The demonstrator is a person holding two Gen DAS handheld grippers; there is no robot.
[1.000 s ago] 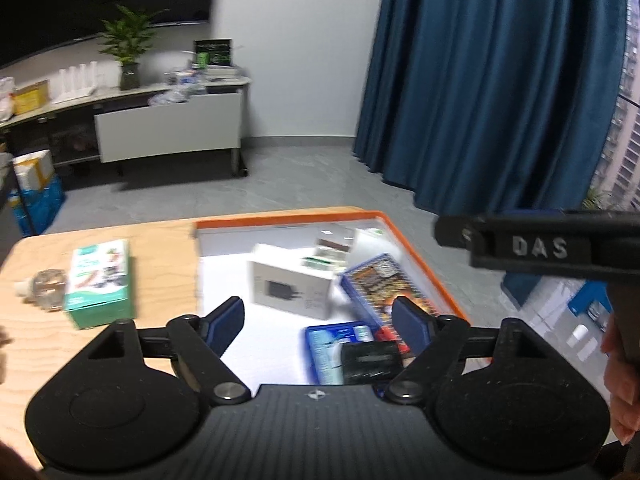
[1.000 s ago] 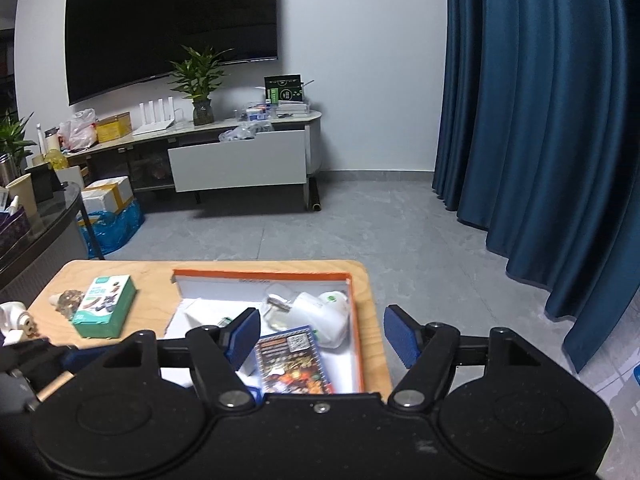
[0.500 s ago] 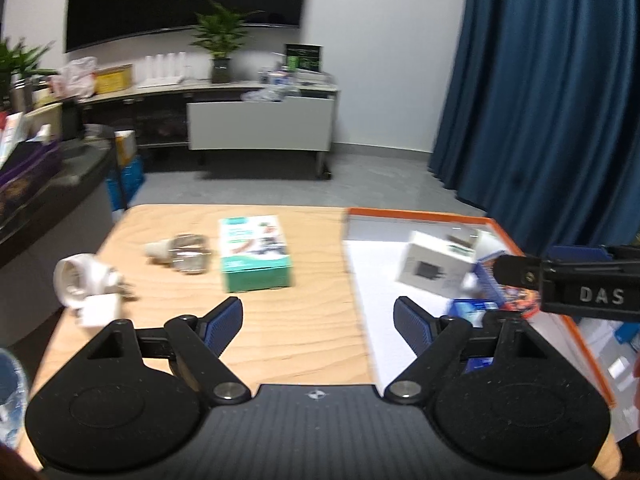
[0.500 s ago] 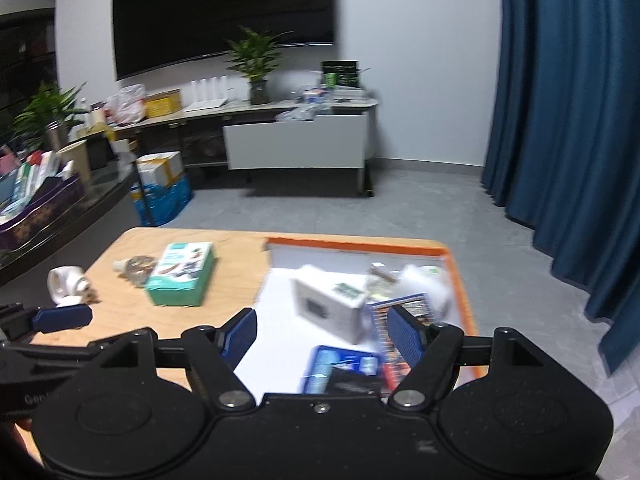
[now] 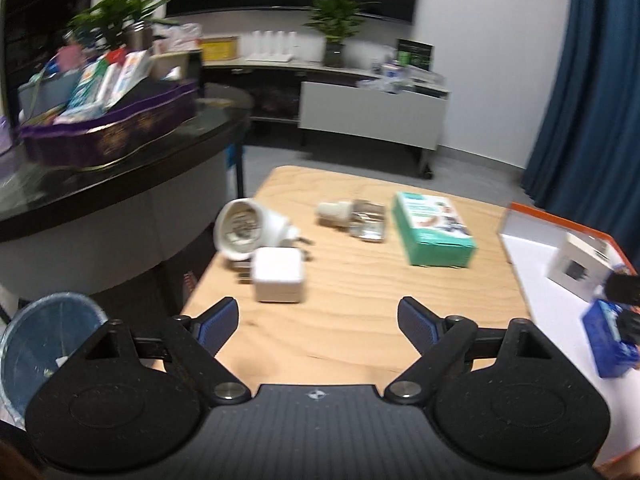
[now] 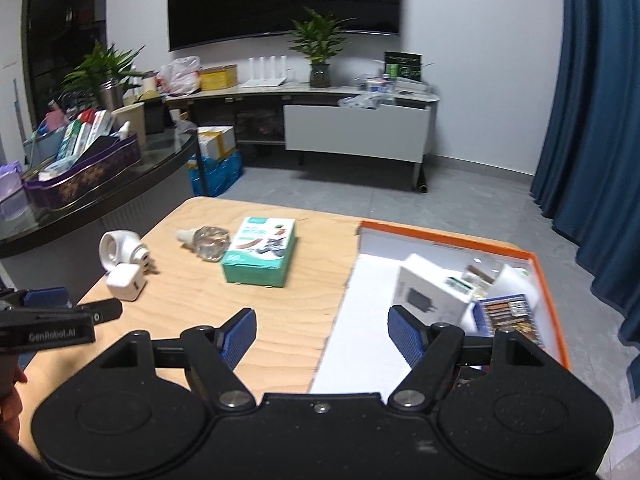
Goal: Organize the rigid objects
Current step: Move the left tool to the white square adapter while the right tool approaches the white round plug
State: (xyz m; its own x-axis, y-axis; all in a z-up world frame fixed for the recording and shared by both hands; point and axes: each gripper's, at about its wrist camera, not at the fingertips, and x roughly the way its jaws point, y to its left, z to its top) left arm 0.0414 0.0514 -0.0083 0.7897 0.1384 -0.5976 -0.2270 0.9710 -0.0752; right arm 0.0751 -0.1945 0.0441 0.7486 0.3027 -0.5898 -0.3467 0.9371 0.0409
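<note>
On the wooden table [image 5: 352, 280] lie a white cube charger [image 5: 278, 275], a round white plug device [image 5: 244, 230], a bulb with a shiny head [image 5: 354, 218] and a green box [image 5: 432, 229]. My left gripper [image 5: 318, 320] is open and empty, just short of the cube charger. My right gripper [image 6: 322, 334] is open and empty over the seam between the table and the orange-rimmed white tray [image 6: 536, 264]. The tray holds a white charger box [image 6: 434, 290], a patterned blue box [image 6: 508, 316] and other items. The green box [image 6: 262, 250] also shows in the right wrist view.
A dark curved counter [image 5: 120, 168] with a purple basket of goods [image 5: 108, 124] stands to the left. A blue-lined bin [image 5: 44, 344] sits below the table's left edge. A TV cabinet [image 6: 356, 132] and blue curtains [image 6: 600, 120] stand beyond.
Both views have swung left from the tray toward the loose items on the table. The left gripper now faces the cube charger. Both grippers stay open.
</note>
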